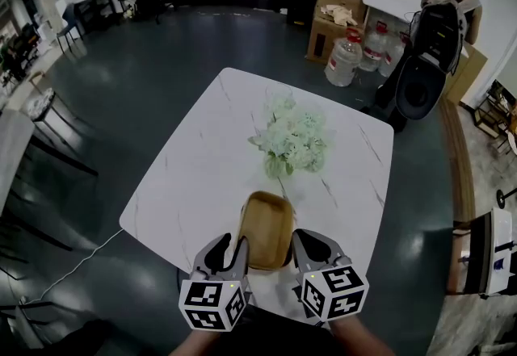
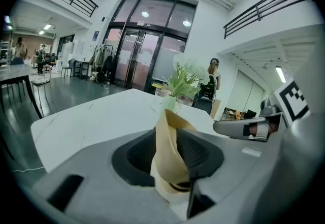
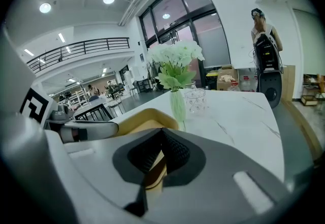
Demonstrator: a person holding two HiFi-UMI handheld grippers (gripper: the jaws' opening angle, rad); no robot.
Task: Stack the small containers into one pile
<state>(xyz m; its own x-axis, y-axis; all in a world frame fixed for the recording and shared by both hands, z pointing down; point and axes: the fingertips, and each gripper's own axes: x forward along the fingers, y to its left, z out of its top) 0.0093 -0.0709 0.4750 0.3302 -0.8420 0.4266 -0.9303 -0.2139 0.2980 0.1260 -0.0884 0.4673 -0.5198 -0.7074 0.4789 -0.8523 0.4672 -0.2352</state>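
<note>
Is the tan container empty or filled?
Empty: the head view shows only the bare inside of the tan container.

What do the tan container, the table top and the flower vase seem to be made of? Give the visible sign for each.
Tan container: likely matt plastic or moulded fibre; thin, even-coloured wall, no gloss.
Table top: marble or marble-look slab; white, faint grey veins, smooth sheen.
Flower vase: probably frosted glass; pale green, translucent.
</note>
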